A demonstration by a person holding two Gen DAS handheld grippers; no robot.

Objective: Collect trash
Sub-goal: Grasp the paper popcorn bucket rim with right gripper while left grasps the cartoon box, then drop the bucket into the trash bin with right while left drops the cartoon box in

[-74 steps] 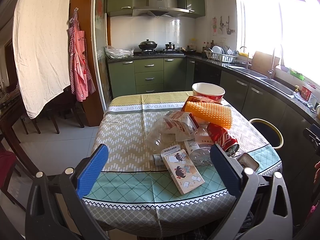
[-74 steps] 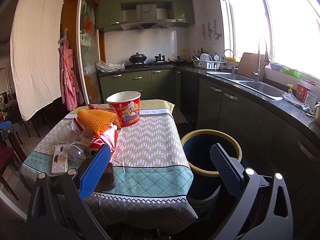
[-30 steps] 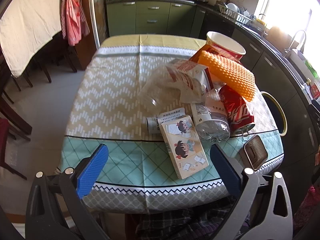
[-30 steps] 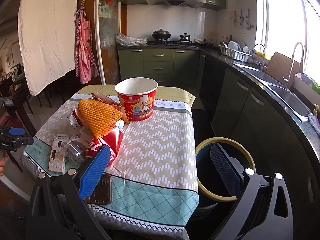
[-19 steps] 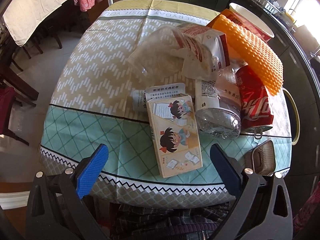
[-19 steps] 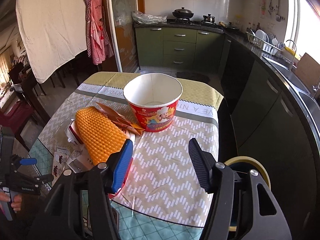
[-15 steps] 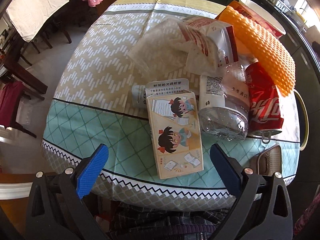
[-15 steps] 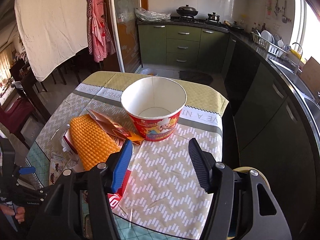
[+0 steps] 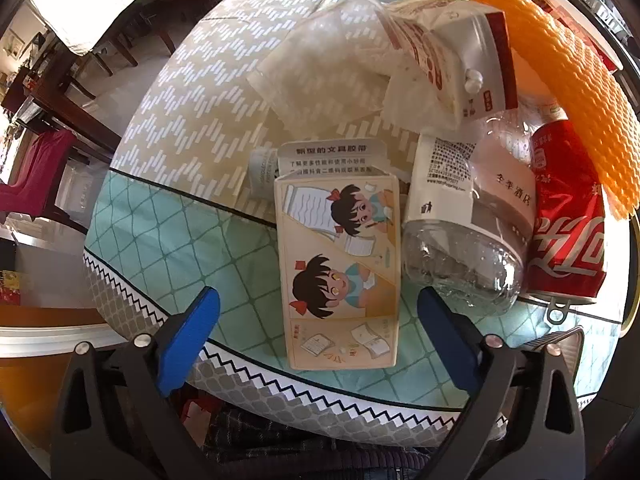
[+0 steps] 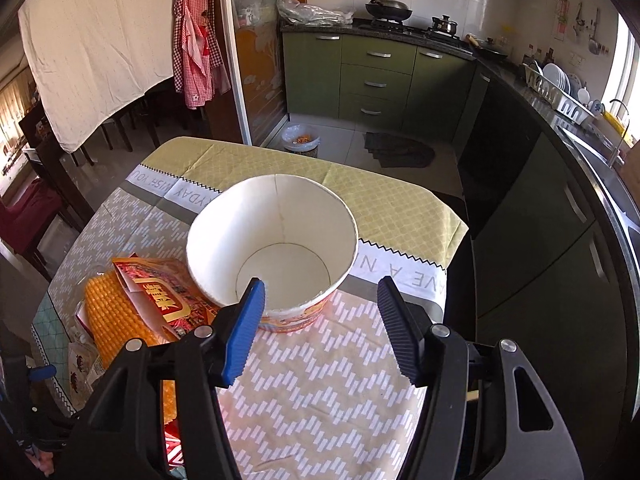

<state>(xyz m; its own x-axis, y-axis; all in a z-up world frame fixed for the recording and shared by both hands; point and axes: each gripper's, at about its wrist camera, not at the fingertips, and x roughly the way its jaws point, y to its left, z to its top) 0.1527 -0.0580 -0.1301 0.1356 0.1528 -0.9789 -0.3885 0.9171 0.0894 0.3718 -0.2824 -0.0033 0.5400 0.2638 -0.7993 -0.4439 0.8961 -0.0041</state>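
Both sets of jaws stand apart with nothing pressed between the pads: the left gripper [image 9: 318, 320] hangs steeply over the near edge of the table [image 9: 168, 240], its jaws closing a little though wide, while the right gripper [image 10: 320, 328] holds its jaws partly apart, empty, just short of a paper bucket [image 10: 272, 248]. Closest under the left gripper lies a flat cartoon box [image 9: 340, 272], printed with two dark-haired children, its lower end reaching down between the blue pads without touching either. Just beside that box, on its right, a clear plastic bottle [image 9: 464, 248] lies on its side, and touching the bottle's far side is a red cola can [image 9: 568, 232], also lying down, pull tab toward the table edge. Beyond these sits a crumpled white wrapper [image 9: 452, 40] with clear film, and an orange foam net [image 9: 572, 92] draped over the can's upper end. From the right wrist view, the paper bucket stands upright and empty on the tablecloth [image 10: 320, 392], a red and gold packet [image 10: 160, 292] leaning against its left side. Farther back, a small bin [image 10: 301, 141] stands on the kitchen floor before green cabinets [image 10: 372, 76]
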